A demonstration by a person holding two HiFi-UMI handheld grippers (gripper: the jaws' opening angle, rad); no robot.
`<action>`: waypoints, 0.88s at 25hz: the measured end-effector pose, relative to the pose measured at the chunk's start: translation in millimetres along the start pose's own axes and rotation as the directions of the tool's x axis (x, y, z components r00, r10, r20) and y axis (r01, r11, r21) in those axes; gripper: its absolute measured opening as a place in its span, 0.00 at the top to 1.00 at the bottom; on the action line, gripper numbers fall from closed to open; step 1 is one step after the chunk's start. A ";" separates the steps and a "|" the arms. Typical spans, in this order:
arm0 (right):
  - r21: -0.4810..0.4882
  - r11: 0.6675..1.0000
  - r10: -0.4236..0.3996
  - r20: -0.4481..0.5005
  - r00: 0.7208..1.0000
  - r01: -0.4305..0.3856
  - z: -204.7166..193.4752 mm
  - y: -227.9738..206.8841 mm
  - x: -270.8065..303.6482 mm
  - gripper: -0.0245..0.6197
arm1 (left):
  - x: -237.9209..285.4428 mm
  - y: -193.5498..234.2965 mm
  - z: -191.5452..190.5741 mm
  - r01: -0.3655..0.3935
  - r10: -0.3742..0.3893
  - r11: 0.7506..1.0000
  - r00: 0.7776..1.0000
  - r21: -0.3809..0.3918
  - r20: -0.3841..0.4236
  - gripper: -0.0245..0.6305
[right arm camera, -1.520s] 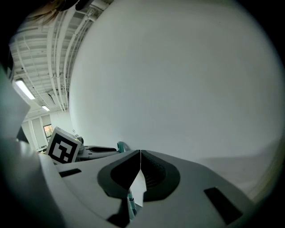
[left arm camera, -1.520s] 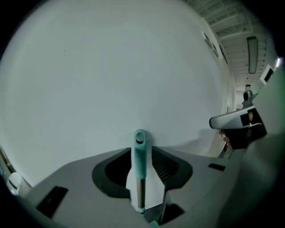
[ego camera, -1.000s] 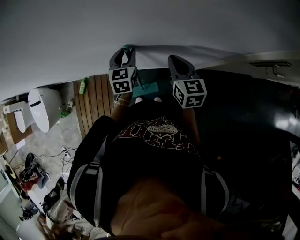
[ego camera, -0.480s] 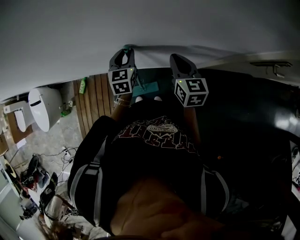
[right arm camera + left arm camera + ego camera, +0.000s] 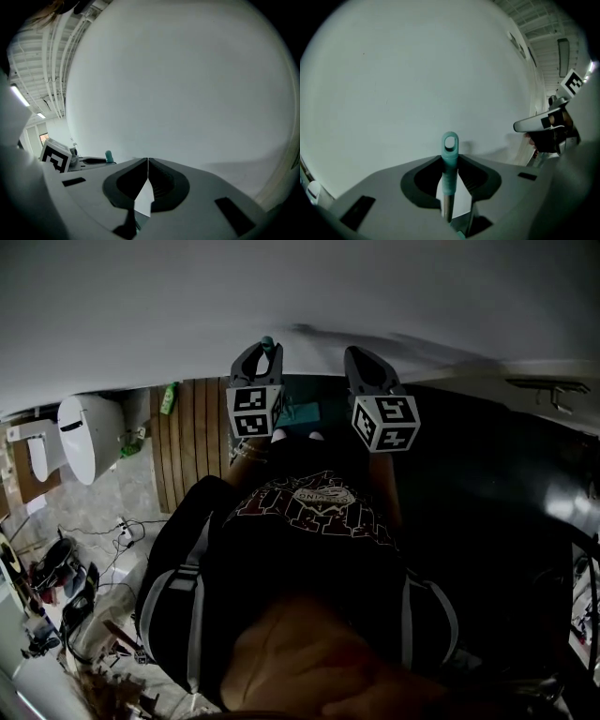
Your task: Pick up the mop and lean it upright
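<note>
Teal plastic sleeves the top of the slim metal mop handle (image 5: 449, 168), which ends in an oval hanging loop (image 5: 450, 142). This upper end stands upright between the grey jaws of the left gripper (image 5: 260, 351). Those jaws have just been closing and now press on the teal sleeve from both sides. Lower down, a sliver of light shows beside the thinner bare shaft. The loop rises just above the jaw tips, close in front of the plain white wall (image 5: 281, 287), where it throws a soft shadow. Whether it touches the wall cannot be told. The right gripper (image 5: 356, 354) is held up beside the left one at about the same height and also points at the wall. Its jaws are drawn together to a hairline slit with nothing between them, and it is apart from the handle. From the head view, the black-and-white marker cube (image 5: 255, 411) of the left gripper and its twin (image 5: 385, 422) on the right one sit just above the person's black printed T-shirt (image 5: 309, 507). Far below to the left lie a strip of brown wooden floor slats (image 5: 187, 442), a small green bottle (image 5: 170, 397) at its far end, and a white toilet (image 5: 80, 432).
</note>
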State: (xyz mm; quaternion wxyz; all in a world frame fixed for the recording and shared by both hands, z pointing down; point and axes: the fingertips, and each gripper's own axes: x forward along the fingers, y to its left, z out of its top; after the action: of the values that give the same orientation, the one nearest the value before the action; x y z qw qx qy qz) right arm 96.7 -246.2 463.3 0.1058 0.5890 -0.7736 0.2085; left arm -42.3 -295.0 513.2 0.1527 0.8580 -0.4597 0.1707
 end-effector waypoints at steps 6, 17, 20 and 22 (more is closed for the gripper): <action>-0.022 0.999 0.044 0.003 0.999 -0.044 0.3 9.1 -1.9 0.93 | -19.8 -12.5 -6.2 -0.007 0.007 1.000 1.000 -0.010 0.012 0.73; -0.050 0.995 0.090 -0.003 0.996 -0.090 -7.5 23.9 -21.1 0.93 | -59.3 -33.8 -18.0 -0.022 0.022 1.000 0.999 -0.010 0.033 0.73; -0.055 0.994 0.098 -0.004 0.995 -0.098 -11.5 26.0 -30.4 0.93 | -70.0 -41.8 -22.4 -0.024 0.024 1.000 0.999 -0.012 0.034 0.73; -0.057 0.993 0.104 -0.005 0.995 -0.104 -15.0 26.7 -36.2 0.93 | -76.4 -47.8 -25.6 -0.025 0.025 1.000 0.999 -0.011 0.035 0.73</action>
State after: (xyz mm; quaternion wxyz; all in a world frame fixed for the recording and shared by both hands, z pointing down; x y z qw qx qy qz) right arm 80.2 -202.2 456.5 0.1121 0.5443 -0.8089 0.1921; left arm -45.7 -202.6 498.1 0.1468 0.8543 -0.4740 0.1550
